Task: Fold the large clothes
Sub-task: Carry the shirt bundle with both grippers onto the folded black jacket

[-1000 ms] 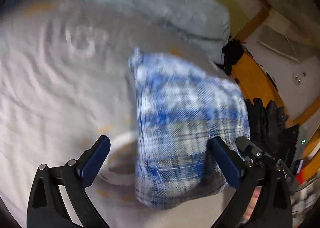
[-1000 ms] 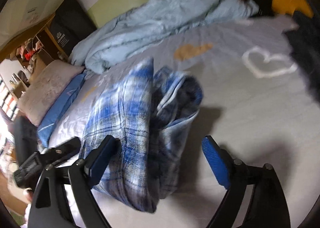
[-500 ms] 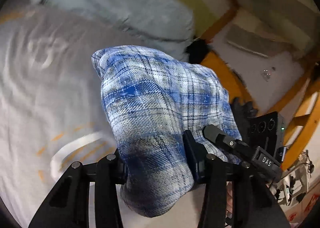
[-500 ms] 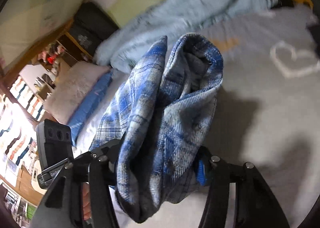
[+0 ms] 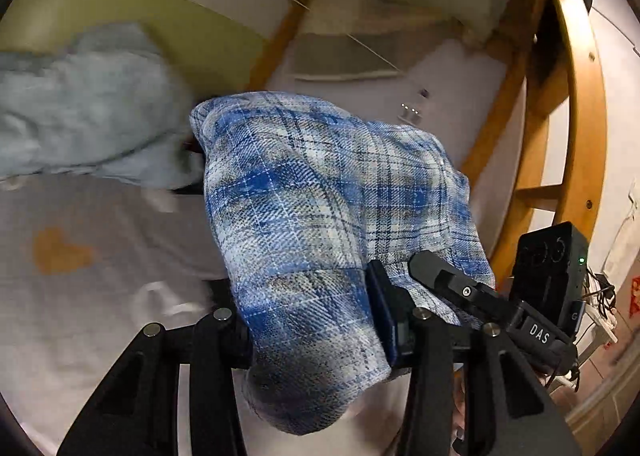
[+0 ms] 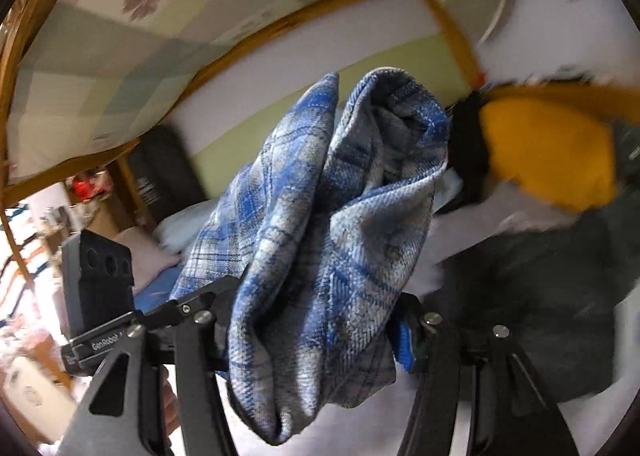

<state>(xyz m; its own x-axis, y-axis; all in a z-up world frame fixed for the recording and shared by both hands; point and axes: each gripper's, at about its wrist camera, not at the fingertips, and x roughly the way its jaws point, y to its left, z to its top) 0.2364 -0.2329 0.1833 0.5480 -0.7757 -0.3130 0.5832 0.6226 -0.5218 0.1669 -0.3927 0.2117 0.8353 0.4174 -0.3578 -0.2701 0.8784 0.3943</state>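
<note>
Plaid shirt (image 5: 320, 216): woven flannel-like cloth, matt, visible twill. Gripper fingers (image 5: 384, 308): matt black plastic, blue pads, shiny metal screws. Bed frame (image 5: 580, 104): varnished wood, slight gloss. Bedsheet (image 5: 100, 296): smooth matt cloth.

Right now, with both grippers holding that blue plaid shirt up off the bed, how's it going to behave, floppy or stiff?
Probably floppy: the plaid shirt bunches into soft folds and sags below the left gripper. It looks thick and fairly heavy for a shirt, since a wad fills the right gripper. The brushed weave likely grips the pads rather than slipping.
</note>
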